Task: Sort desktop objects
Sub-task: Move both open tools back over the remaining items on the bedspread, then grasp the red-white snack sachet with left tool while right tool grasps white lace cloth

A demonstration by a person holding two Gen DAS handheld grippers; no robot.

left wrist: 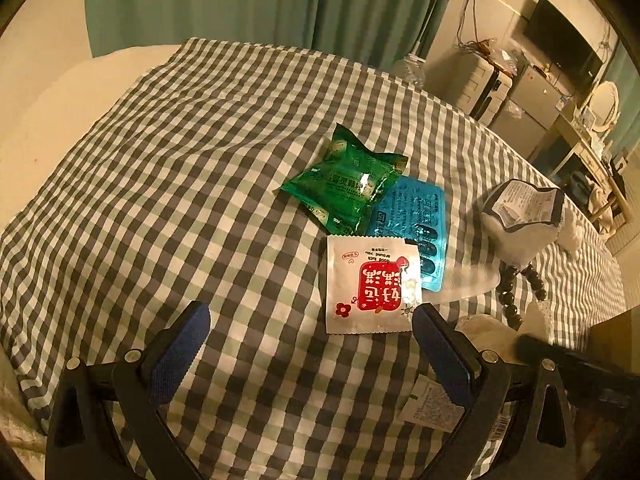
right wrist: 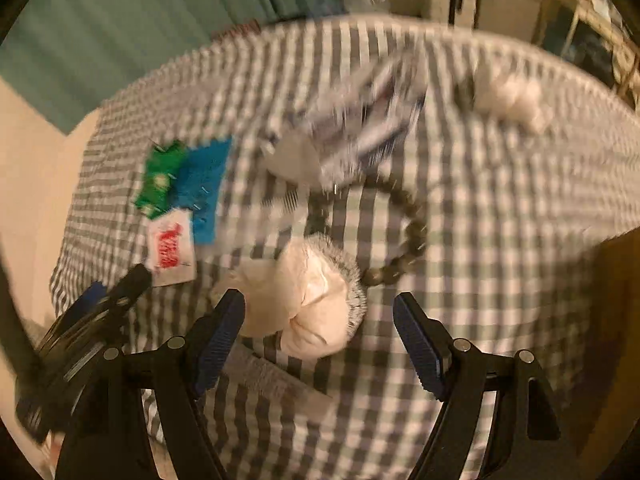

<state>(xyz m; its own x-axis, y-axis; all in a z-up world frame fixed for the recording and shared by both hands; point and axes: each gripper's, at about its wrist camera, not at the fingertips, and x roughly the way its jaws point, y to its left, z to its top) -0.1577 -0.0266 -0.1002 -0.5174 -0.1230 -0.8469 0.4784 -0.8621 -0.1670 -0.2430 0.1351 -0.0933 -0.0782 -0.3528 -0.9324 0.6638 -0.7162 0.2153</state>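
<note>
On the checked tablecloth (left wrist: 160, 200) lie a green packet (left wrist: 346, 182), a blue blister pack (left wrist: 416, 224) partly under it, and a white sachet with a red label (left wrist: 370, 286). My left gripper (left wrist: 310, 344) is open and empty, just short of the sachet. To the right lie a white bag with a printed label (left wrist: 520, 212) and a dark bead bracelet (left wrist: 520, 296). My right gripper (right wrist: 320, 336) is open above a cream plush toy (right wrist: 308, 300); this view is blurred. The bracelet (right wrist: 404, 232), the bag (right wrist: 360, 132), and the packets (right wrist: 180, 184) show beyond it.
A white fluffy object (right wrist: 512, 96) lies at the far right of the table. The left gripper (right wrist: 100, 312) shows at the lower left of the right wrist view. Green curtains (left wrist: 240, 0) hang behind; cabinets and a monitor (left wrist: 560, 44) stand at the right.
</note>
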